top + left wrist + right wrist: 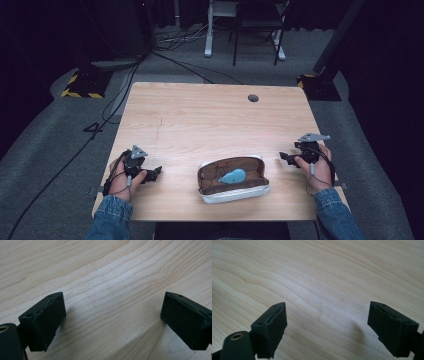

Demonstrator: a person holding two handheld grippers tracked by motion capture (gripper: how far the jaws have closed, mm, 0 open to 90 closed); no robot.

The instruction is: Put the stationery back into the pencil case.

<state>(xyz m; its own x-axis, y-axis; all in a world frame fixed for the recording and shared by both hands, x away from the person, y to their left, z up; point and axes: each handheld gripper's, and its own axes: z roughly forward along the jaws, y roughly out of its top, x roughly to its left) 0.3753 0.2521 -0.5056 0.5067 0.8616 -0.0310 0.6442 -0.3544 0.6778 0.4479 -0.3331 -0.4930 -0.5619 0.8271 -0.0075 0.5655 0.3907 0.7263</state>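
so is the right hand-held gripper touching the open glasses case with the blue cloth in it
Apart. The high view shows bare wooden table between the right hand-held gripper and the open brown-lined glasses case.

The pale wooden counter (200, 115) has a straight-grained top and a small round hole (253, 98) near its far right corner. Near the near edge, about midway along, lies an open glasses case (234, 179) — silver shell, brown lining — lid tipped back.

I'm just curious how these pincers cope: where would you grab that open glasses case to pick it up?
Probably the near long wall of the glasses case, from above: it lies open and flat, so that thin upright rim fits between the jaws. The right gripper or left gripper, both open, sits beside it.
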